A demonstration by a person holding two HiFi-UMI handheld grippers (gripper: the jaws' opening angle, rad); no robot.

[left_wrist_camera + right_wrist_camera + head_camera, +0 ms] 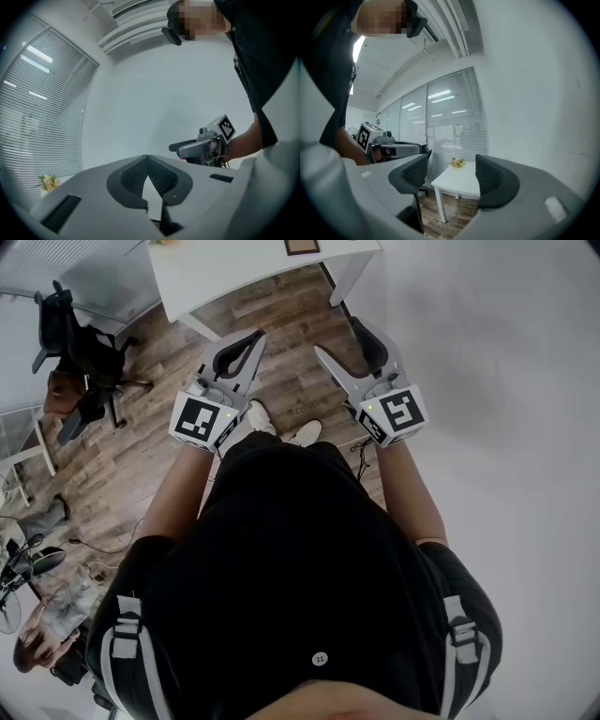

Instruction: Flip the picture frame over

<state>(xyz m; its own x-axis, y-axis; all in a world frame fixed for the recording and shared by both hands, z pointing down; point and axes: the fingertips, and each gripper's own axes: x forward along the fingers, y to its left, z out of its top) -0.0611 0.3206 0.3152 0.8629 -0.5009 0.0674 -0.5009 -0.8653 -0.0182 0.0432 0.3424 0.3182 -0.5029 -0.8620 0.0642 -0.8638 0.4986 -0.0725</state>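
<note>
The picture frame lies as a small dark rectangle on the white table at the top edge of the head view, well ahead of both grippers. Both grippers are held level in the air over the wooden floor, short of the table. My left gripper is shut, its pads meeting at the tips with nothing between them. My right gripper stands open and empty, looking at the table. The frame does not show in either gripper view.
A small yellow flower bunch sits on the table's far end. A black office chair stands at the left. A plain white wall runs along the right, and window blinds hang behind the table. My shoes are on the floor below the grippers.
</note>
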